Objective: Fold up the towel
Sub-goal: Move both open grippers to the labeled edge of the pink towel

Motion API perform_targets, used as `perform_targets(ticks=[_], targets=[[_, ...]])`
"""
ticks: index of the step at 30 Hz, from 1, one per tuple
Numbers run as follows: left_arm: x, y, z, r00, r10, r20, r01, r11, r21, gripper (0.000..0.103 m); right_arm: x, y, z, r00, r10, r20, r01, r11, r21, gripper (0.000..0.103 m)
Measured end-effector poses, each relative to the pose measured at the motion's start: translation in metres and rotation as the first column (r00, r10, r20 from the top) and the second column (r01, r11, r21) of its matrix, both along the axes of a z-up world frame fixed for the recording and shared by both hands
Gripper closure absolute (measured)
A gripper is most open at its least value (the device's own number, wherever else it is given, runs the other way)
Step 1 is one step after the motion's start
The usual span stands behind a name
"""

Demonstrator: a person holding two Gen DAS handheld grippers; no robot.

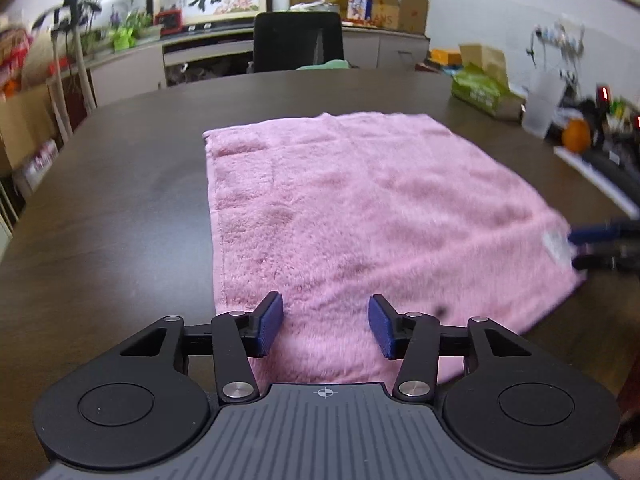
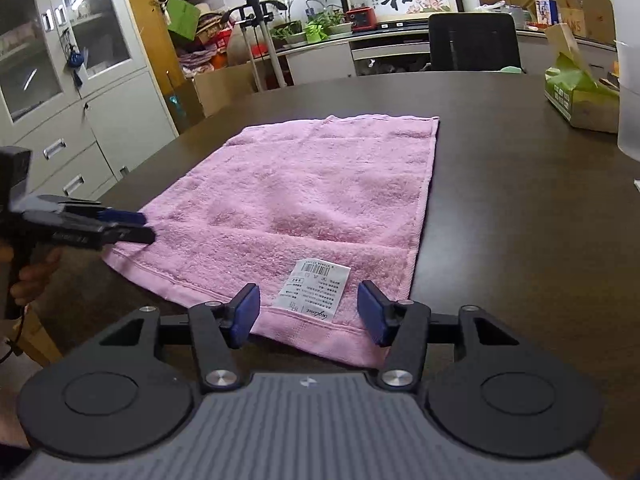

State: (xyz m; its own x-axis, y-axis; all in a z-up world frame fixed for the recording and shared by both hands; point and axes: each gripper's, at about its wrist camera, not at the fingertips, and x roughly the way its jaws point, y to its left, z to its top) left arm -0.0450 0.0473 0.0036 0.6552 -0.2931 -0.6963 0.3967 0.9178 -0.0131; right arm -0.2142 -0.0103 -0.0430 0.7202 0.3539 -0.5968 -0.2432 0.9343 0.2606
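A pink towel (image 1: 360, 208) lies flat on the dark table (image 1: 120, 200), and it also shows in the right wrist view (image 2: 304, 200). My left gripper (image 1: 325, 330) is open, its blue pads just above the towel's near left corner. My right gripper (image 2: 307, 312) is open over the near right corner, either side of the white care label (image 2: 314, 288). The right gripper also shows at the right edge of the left wrist view (image 1: 588, 248). The left gripper shows at the left of the right wrist view (image 2: 136, 228), touching or just over the towel's edge.
A green tissue box (image 1: 486, 92) and an orange (image 1: 576, 136) sit at the table's right side. A black chair (image 1: 298, 42) stands behind the far edge. Grey cabinets (image 2: 80, 92) stand to the left. A translucent container (image 2: 628, 100) is at the right.
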Motion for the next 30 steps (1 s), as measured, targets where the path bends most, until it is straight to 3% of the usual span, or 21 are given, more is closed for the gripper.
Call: perform_targets(ticks=[4, 9, 16, 30], targets=[[-0.012, 0.005, 0.005, 0.999, -0.008, -0.036, 0.006, 0.997, -0.071, 0.05, -0.007, 0.003, 0.003, 1.0, 0.014, 0.005, -0.014, 0.999, -0.049, 0.034], [-0.022, 0.029, 0.02, 0.999, 0.011, 0.03, -0.007, 0.989, -0.144, 0.049, -0.028, 0.005, 0.007, 0.997, 0.043, 0.067, -0.038, 0.996, -0.076, 0.03], [-0.045, 0.037, 0.025, 0.99, -0.052, 0.131, 0.065, 0.993, -0.103, 0.029, -0.039, 0.001, 0.008, 0.995, 0.023, 0.097, -0.014, 0.996, -0.094, 0.03], [-0.059, 0.019, 0.0, 0.989, -0.067, 0.131, 0.076, 0.995, -0.065, 0.028, -0.031, -0.004, -0.007, 0.995, -0.025, 0.093, 0.036, 0.992, -0.124, 0.03]])
